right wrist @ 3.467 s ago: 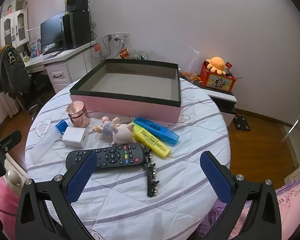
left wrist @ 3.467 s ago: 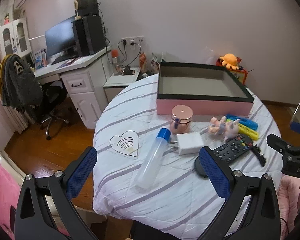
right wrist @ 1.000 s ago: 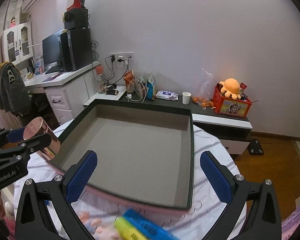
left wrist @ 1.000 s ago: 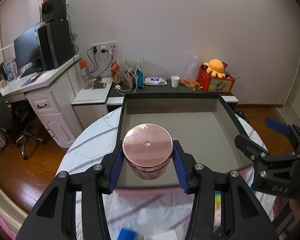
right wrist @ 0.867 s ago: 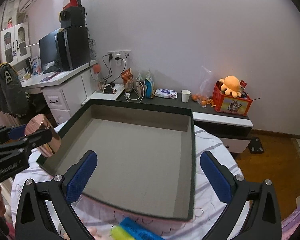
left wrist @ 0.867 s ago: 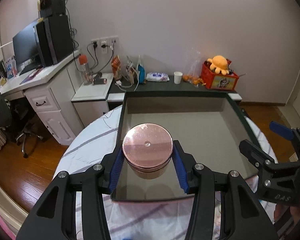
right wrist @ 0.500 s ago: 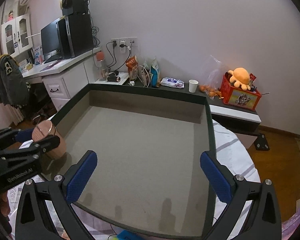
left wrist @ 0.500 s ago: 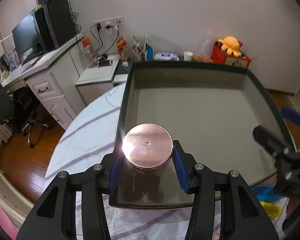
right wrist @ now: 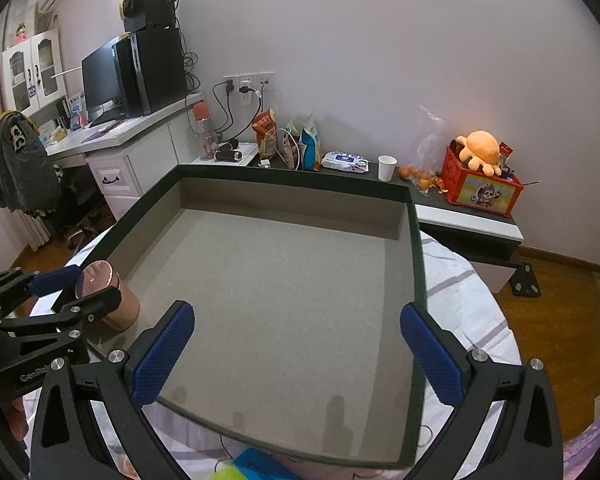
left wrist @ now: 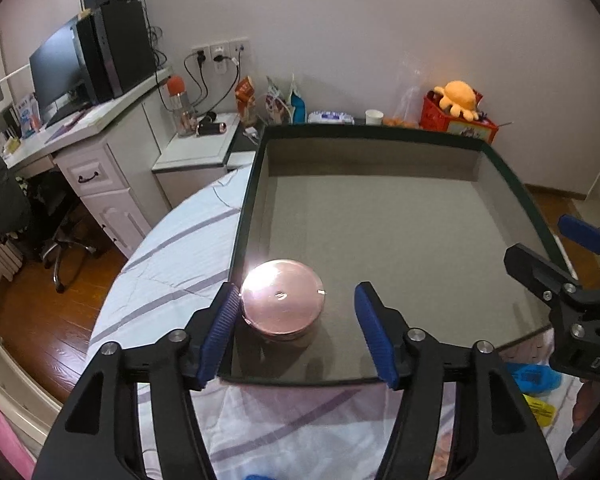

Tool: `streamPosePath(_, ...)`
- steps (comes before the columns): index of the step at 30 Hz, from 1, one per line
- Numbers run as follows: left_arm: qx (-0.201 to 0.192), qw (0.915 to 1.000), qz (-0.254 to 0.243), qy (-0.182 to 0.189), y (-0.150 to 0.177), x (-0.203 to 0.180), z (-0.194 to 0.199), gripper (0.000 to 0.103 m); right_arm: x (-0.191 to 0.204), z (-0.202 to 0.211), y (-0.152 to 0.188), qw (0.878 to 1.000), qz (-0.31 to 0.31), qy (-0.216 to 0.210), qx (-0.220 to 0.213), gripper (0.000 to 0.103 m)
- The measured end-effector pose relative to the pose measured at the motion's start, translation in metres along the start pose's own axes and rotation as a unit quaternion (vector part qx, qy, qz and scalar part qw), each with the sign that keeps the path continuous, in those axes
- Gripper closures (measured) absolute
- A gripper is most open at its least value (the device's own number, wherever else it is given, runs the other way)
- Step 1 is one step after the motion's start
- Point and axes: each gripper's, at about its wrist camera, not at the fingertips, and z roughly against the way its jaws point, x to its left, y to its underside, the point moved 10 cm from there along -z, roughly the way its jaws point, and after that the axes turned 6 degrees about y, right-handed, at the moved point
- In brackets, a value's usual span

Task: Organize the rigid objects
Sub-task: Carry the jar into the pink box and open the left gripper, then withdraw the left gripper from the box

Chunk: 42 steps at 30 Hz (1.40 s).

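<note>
A rose-gold round jar (left wrist: 282,304) stands on the floor of the large box (left wrist: 380,248) in its near-left corner. My left gripper (left wrist: 296,334) is open around it, the left pad beside the jar and the right pad apart from it. In the right wrist view the jar (right wrist: 108,300) stands in the same corner with the left gripper (right wrist: 70,292) around it. My right gripper (right wrist: 296,354) is open and empty above the near edge of the box (right wrist: 284,280).
Blue and yellow highlighters (left wrist: 536,380) lie on the striped tablecloth (left wrist: 180,256) in front of the box, also low in the right wrist view (right wrist: 252,466). A white desk (left wrist: 92,148) and side shelf stand beyond the table.
The left gripper lowered the jar into the box's near-left corner and opened, letting it go. The right gripper moved forward over the box.
</note>
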Motion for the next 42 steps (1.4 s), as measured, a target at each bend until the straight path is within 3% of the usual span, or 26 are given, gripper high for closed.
streamPosePath(1,-0.014,0.9997,-0.004,-0.018,-0.003,0.002,0.010,0.020,-0.002,0.003,0.000,1.000,-0.002,0.001,0.000,0.000)
streamPosePath(2,-0.026,0.9993,-0.007,-0.026,-0.005,0.003,0.018,0.016,-0.003,0.006,0.000,1.000,-0.004,0.001,-0.001,0.000)
streamPosePath(7,-0.071,0.9973,0.001,-0.020,-0.013,0.006,0.069,0.013,-0.010,0.037,-0.002,1.000,-0.014,0.006,-0.019,0.000)
streamPosePath(13,-0.104,0.9944,0.003,-0.019,0.006,0.008,0.129,0.002,-0.009,0.086,0.006,0.999,-0.020,0.005,-0.042,0.000)
streamPosePath(27,-0.131,0.9913,-0.001,-0.013,0.071,0.003,0.210,0.000,-0.013,0.189,0.052,0.996,-0.043,0.022,-0.073,0.000)
streamPosePath(42,-0.143,0.9895,-0.016,-0.012,0.096,-0.001,0.240,0.000,0.007,0.226,0.072,0.995,-0.031,0.026,-0.088,0.000)
